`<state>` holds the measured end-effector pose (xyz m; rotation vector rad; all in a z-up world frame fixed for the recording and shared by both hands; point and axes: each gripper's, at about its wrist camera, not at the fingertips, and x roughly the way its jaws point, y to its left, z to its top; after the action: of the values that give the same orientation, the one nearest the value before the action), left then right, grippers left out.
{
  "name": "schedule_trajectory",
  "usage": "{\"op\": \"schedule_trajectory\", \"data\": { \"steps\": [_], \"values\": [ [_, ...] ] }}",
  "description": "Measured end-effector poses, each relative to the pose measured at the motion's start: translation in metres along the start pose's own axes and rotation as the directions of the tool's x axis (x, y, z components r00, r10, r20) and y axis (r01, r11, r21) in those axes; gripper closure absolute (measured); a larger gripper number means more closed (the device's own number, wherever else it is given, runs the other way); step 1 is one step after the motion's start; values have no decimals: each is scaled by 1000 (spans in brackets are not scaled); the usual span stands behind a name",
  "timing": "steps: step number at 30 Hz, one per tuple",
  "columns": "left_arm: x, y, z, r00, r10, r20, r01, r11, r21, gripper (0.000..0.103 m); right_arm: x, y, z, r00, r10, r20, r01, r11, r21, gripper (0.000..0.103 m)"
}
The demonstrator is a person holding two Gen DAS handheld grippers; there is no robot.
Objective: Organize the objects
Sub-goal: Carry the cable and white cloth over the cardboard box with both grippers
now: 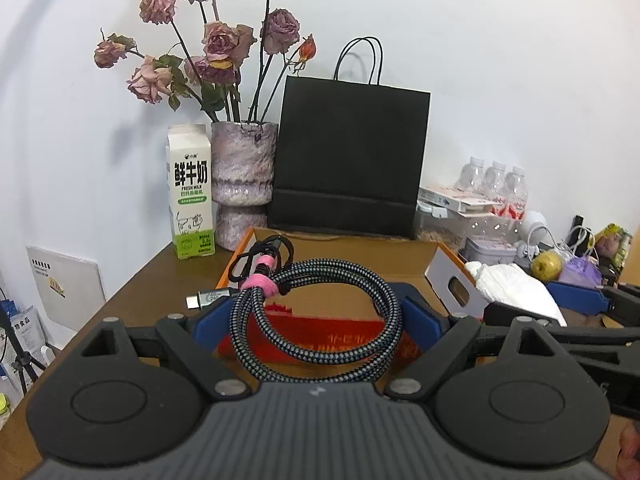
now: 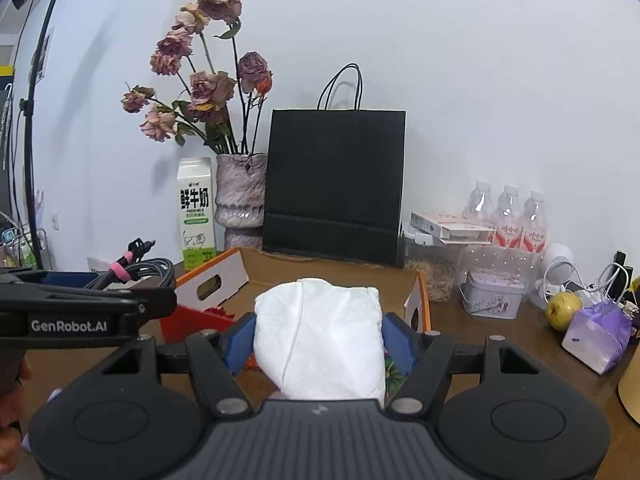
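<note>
Your left gripper (image 1: pixel 316 316) pinches the coiled cable (image 1: pixel 320 320); your right gripper (image 2: pixel 318 340) pinches the white packet (image 2: pixel 320 340) near the cardboard box (image 2: pixel 332 272).

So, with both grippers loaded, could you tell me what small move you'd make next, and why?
I would probably carry both forward over the open cardboard box. The left gripper is closed on the coiled cable, the right gripper on the white cloth, and the box sits just ahead of both with bare room inside.
</note>
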<state>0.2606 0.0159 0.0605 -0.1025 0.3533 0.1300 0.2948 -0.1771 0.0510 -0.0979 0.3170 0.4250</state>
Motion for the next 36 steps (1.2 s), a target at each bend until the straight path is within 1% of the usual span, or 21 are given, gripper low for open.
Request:
{"op": "schedule_trajectory", "data": {
  "steps": [5,15,27,36],
  "values": [
    [18,-3,12,1000,8,10,-8,1000,-13,12,21,-4,6,1000,4,-5,-4,1000,2,36],
    [60,-7,28,1000,11,-3,-11,999,-32,12,61,-11,17,1000,-1,-7,1,1000,-5,36],
    [106,-3,43,1000,23,-13,-24,999,-41,12,111,-19,27,1000,12,-20,-12,1000,-2,36],
    [139,0,48,999,41,-37,-42,998,-36,12,144,-24,32,999,17,-40,-17,1000,6,36]
  ]
}}
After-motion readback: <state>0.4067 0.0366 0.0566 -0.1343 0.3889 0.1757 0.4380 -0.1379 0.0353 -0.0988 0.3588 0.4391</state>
